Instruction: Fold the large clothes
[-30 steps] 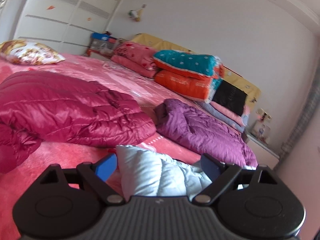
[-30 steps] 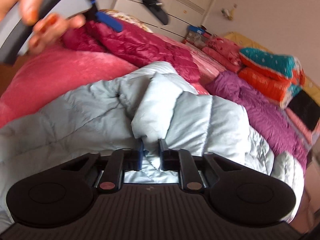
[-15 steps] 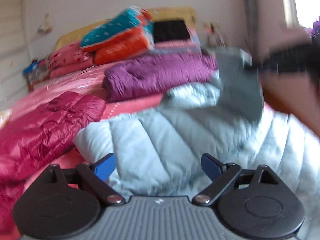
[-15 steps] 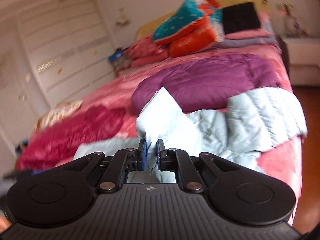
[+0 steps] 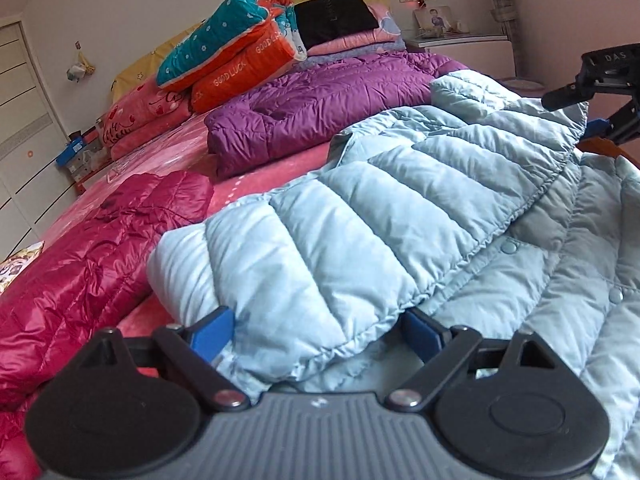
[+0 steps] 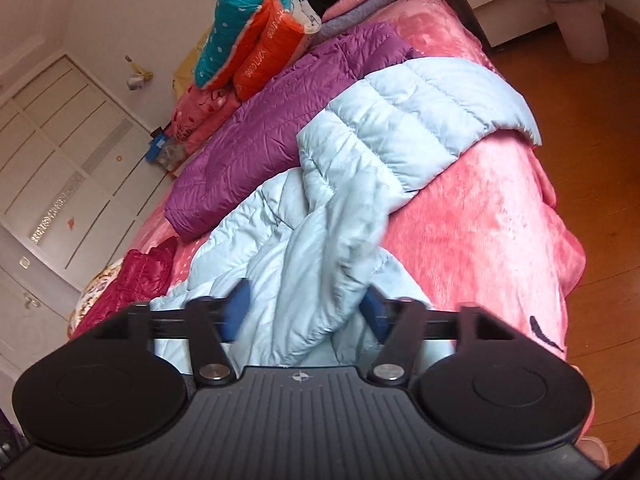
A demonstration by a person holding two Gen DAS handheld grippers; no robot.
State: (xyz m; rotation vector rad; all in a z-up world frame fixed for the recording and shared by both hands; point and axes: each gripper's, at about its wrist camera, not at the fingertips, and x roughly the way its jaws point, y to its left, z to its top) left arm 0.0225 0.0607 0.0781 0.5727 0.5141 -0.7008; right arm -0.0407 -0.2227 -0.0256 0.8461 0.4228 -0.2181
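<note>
The light-blue puffer jacket [image 5: 360, 216] lies spread along the bed's [image 6: 492, 208] near edge, its hem hanging over the side. The right tongs [image 6: 304, 312] have just been opening, fabric loose between them. The left tongs [image 5: 316, 332] gape over a sleeve, ungripped.

Our bedroom, daylit.
We see white wardrobe doors [image 6: 60, 160], a wooden floor [image 6: 600, 120] and pale walls [image 5: 120, 8].
</note>
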